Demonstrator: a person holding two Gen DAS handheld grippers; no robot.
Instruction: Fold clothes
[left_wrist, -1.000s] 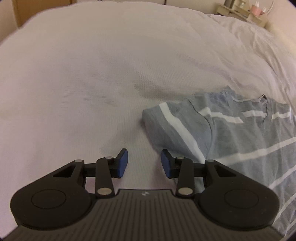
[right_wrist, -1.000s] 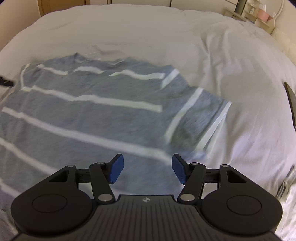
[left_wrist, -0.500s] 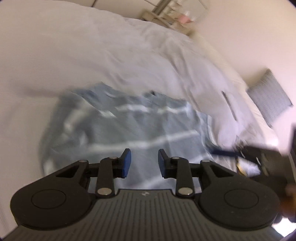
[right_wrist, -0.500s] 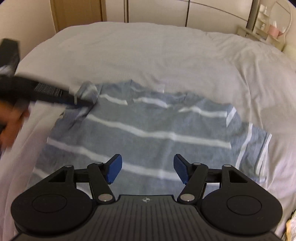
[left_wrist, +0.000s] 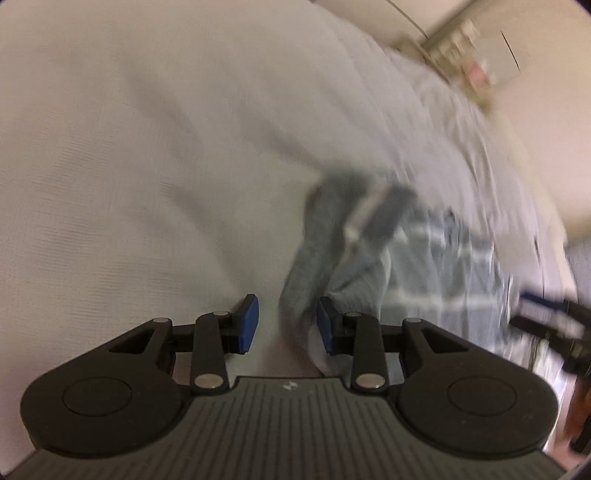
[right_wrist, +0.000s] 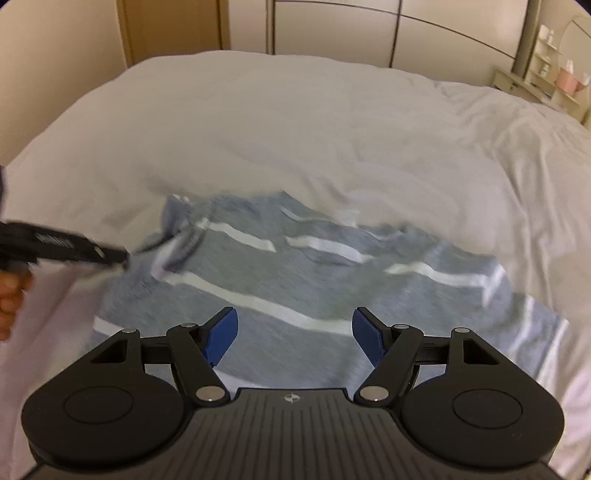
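The white bed (right_wrist: 295, 129) carries a grey striped T-shirt (right_wrist: 314, 288), spread mostly flat, its sleeve (left_wrist: 332, 251) bunched at ten o'clock. It looks light, limp and prone to wrinkle; hems and sleeve edges look the best holds. The right gripper (right_wrist: 294, 332) hovers, fingers wide apart. The left gripper (left_wrist: 287, 325) has fingers apart, sleeve cloth between them, unclamped.

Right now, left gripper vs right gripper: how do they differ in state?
The left gripper has shirt fabric between its fingers, jaws apart; the right gripper has nothing between its fingers. The left sits at the shirt's bunched sleeve edge; the right hovers over the flat striped body. The right's jaws are spread wider. Both are open, with blue pads.
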